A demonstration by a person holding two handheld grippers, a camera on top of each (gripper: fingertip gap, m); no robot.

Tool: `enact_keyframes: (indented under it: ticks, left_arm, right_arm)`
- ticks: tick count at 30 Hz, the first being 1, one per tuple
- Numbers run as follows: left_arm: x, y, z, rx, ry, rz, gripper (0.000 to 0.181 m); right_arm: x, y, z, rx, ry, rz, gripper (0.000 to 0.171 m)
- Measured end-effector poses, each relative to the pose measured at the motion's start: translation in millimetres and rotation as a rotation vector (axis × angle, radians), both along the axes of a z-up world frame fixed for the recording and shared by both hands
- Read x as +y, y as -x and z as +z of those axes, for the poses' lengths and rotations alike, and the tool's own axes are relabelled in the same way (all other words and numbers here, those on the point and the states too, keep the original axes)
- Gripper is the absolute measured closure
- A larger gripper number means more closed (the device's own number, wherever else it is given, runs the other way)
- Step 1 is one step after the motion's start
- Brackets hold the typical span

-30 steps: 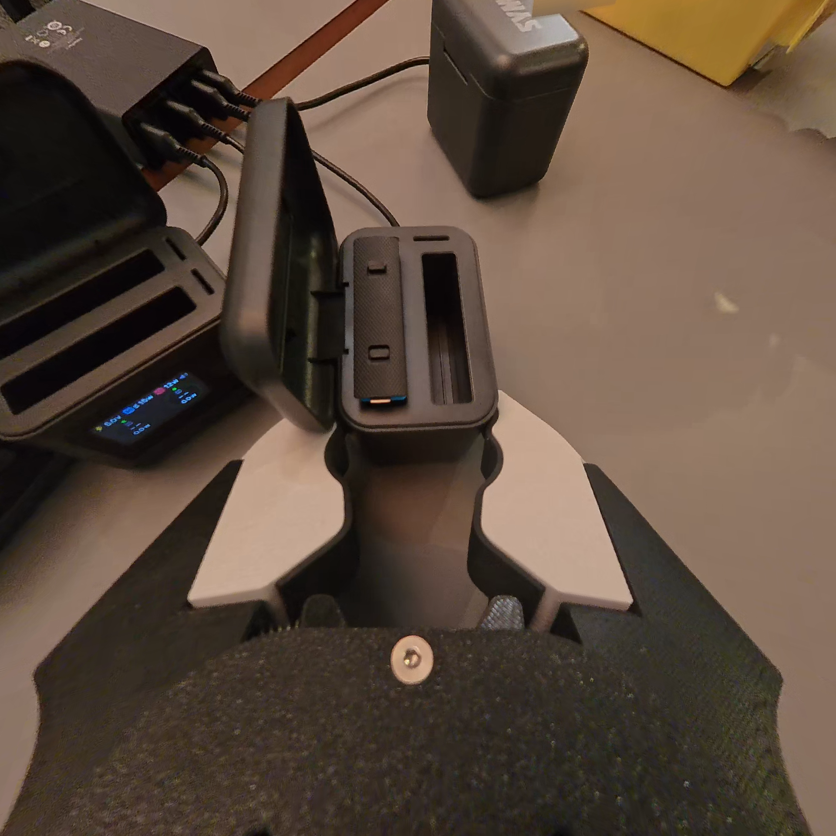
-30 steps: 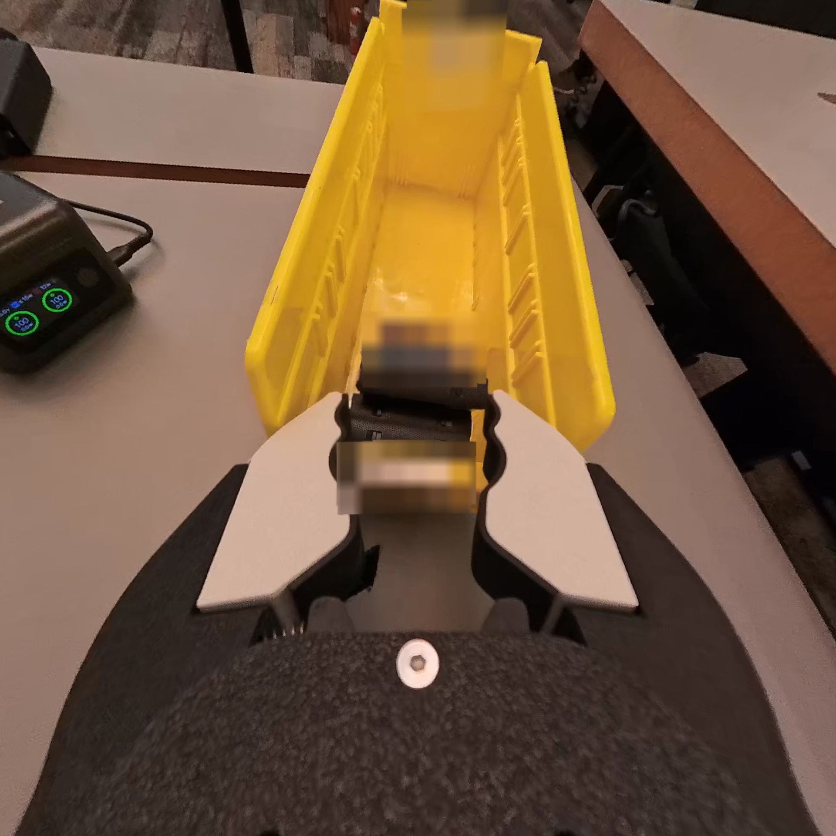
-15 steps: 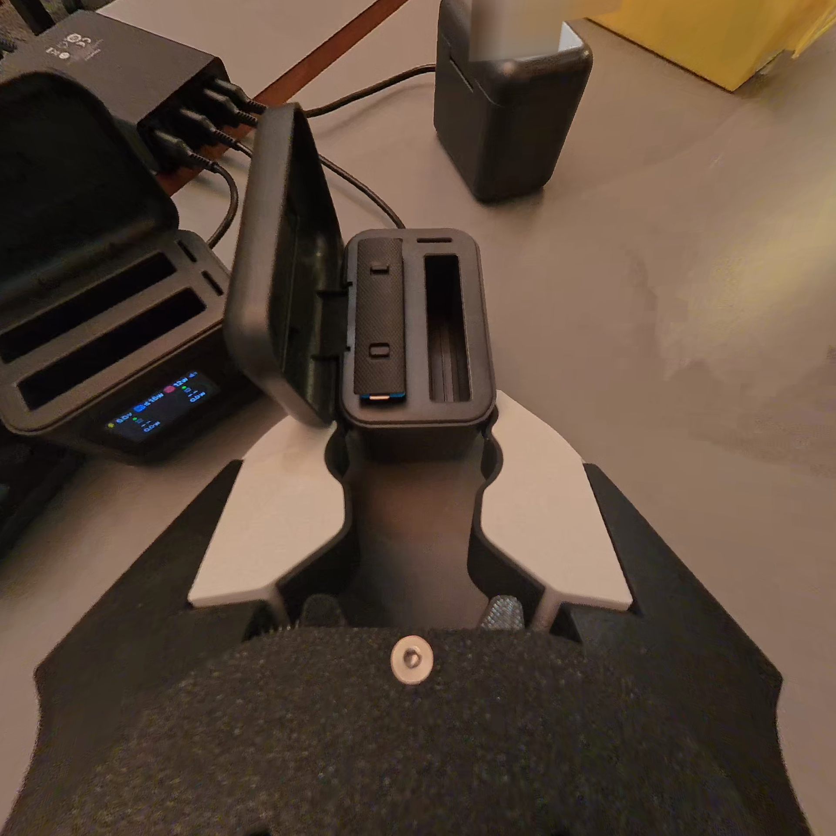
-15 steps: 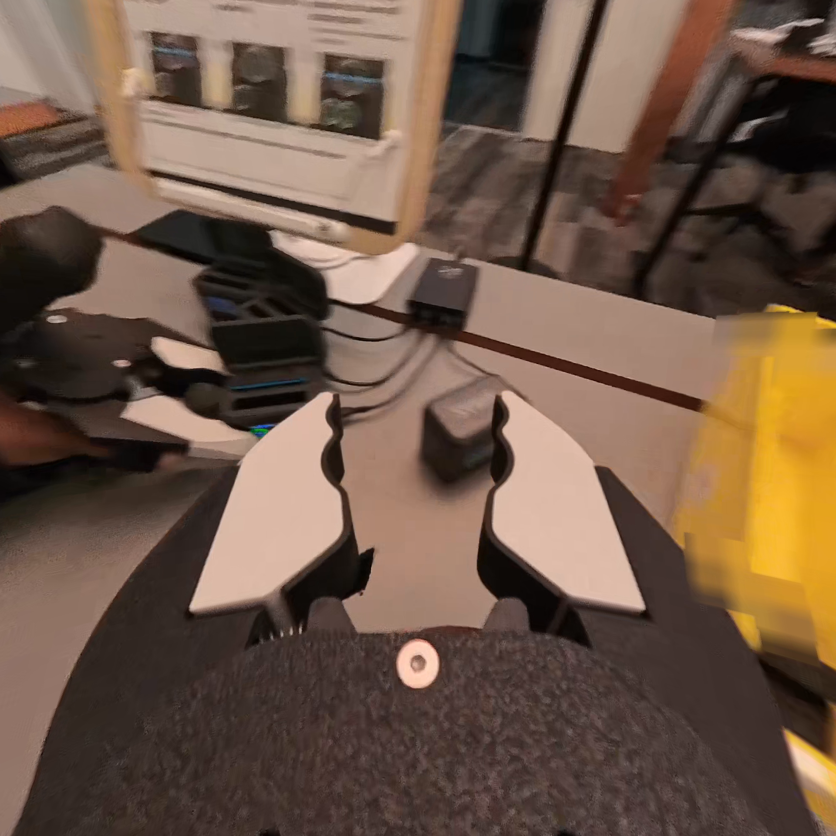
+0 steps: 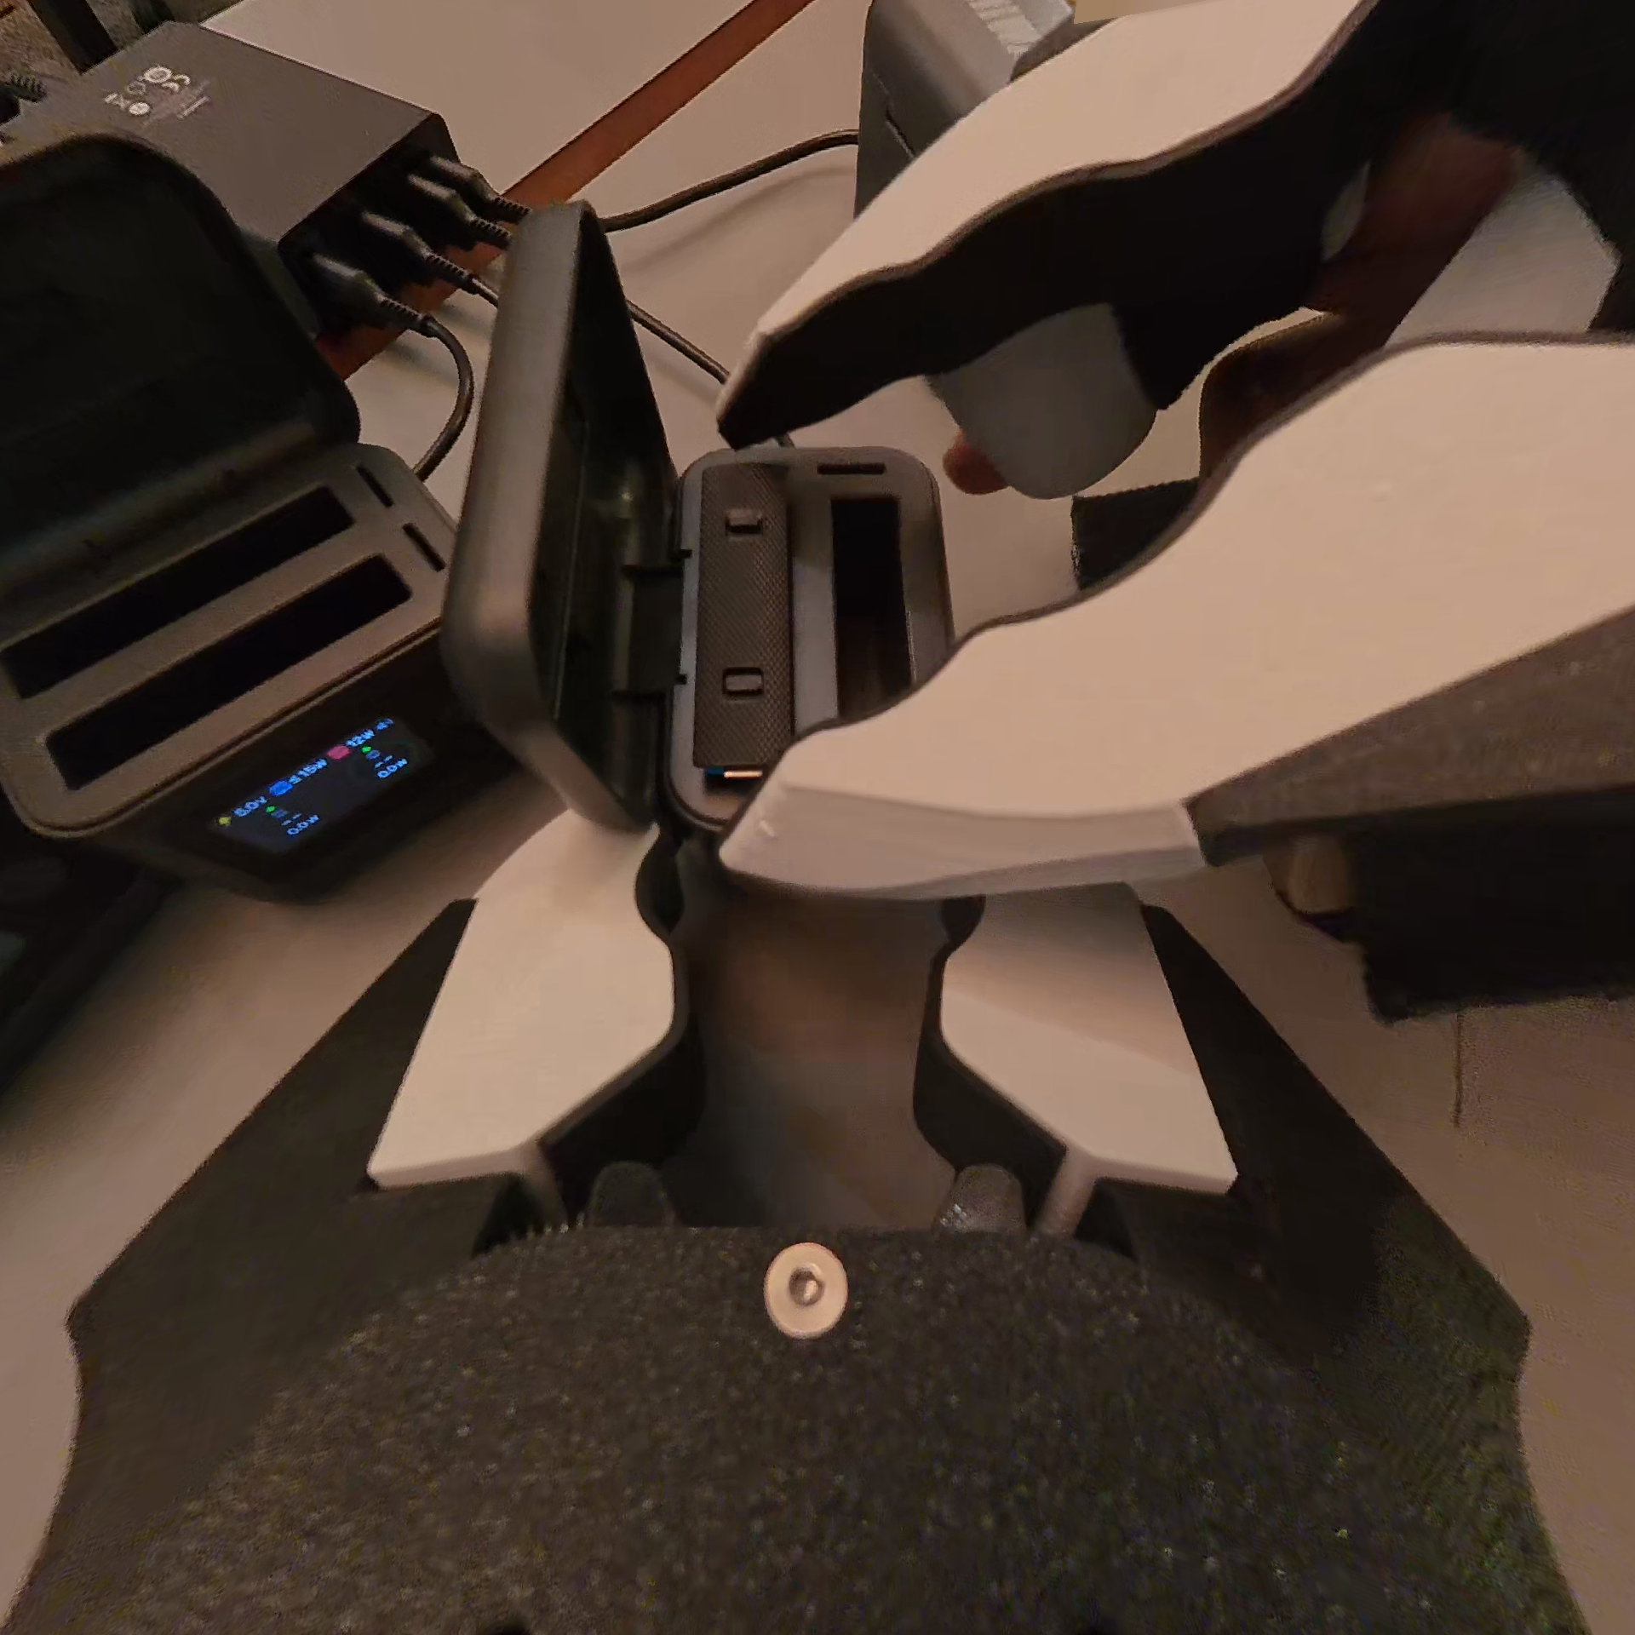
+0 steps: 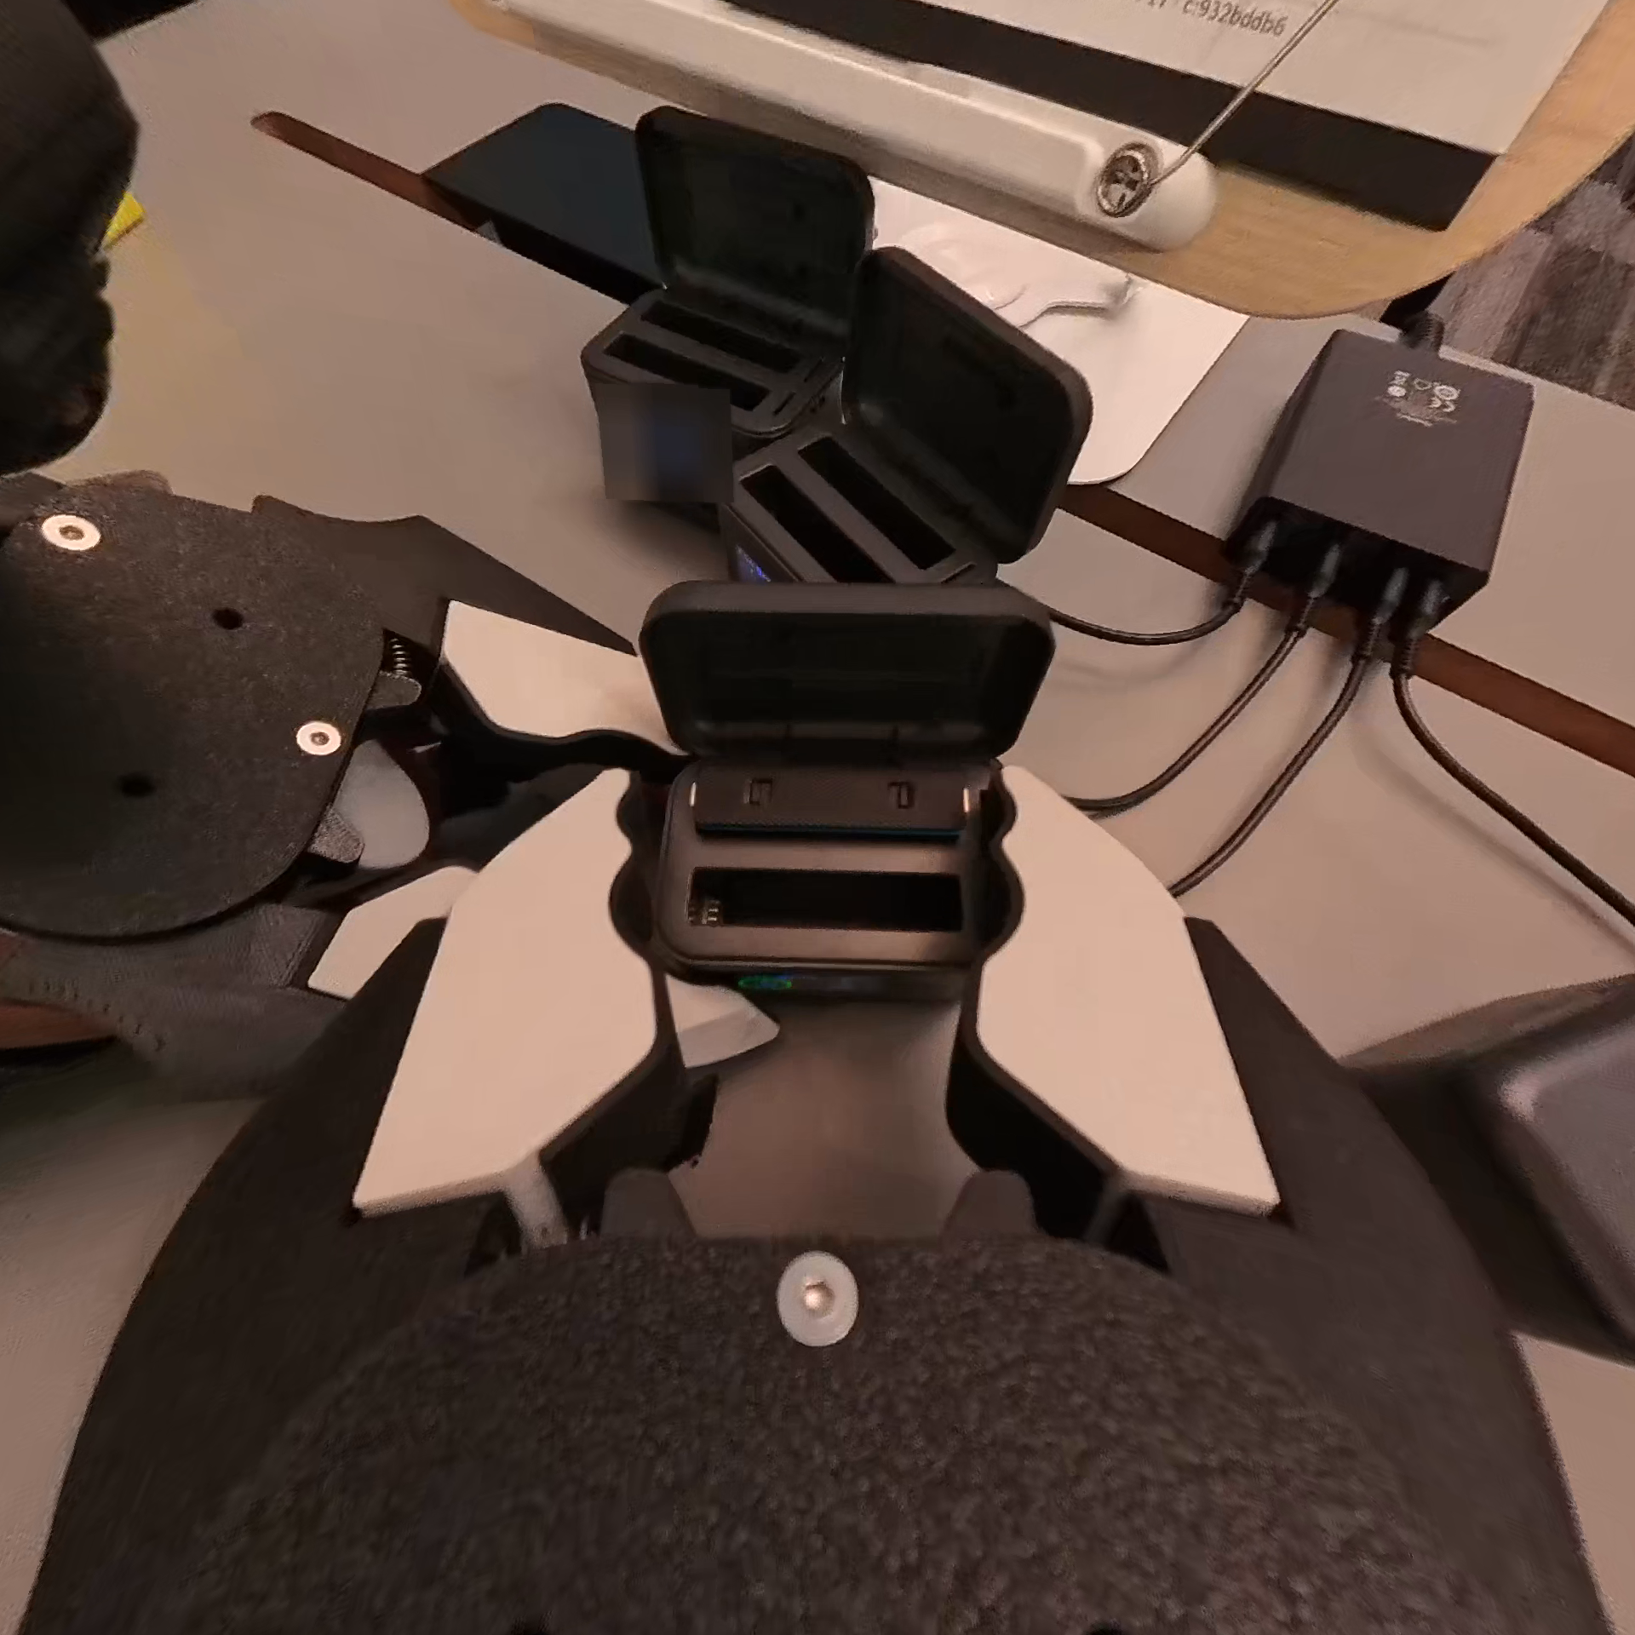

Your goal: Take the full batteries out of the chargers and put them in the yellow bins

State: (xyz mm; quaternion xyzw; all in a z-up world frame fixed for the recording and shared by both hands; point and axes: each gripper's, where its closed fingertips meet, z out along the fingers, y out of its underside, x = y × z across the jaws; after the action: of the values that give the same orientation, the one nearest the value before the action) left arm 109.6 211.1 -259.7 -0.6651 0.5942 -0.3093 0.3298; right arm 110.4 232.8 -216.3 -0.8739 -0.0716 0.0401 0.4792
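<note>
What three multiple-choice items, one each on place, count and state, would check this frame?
1. Where is the battery in the charger between the right gripper's fingers?
A. In the slot beside the lid hinge
B. In the slot farthest from the lid
C. Lying on the table

2. How many cables are plugged into the black power hub?
A. Two
B. Four
C. Six

3. How is that charger's lid?
A. Shut
B. Taken off
C. Open, standing up

Key:
1 A: the battery fills the slot next to the hinge of the charger, which the right gripper straddles, while the nearer slot is empty.
2 B: four cables leave the power hub.
3 C: the lid stands raised behind the slots.
</note>
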Motion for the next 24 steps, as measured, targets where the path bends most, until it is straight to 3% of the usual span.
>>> enact_keyframes:
  ticks: [24]
  left_arm:
    - [1.6, 0.3, 2.0, -0.017, 0.009, 0.006, 0.125]
  right_arm:
    - [2.3, -4.6, -1.4, -0.027, -0.076, -0.026, 0.113]
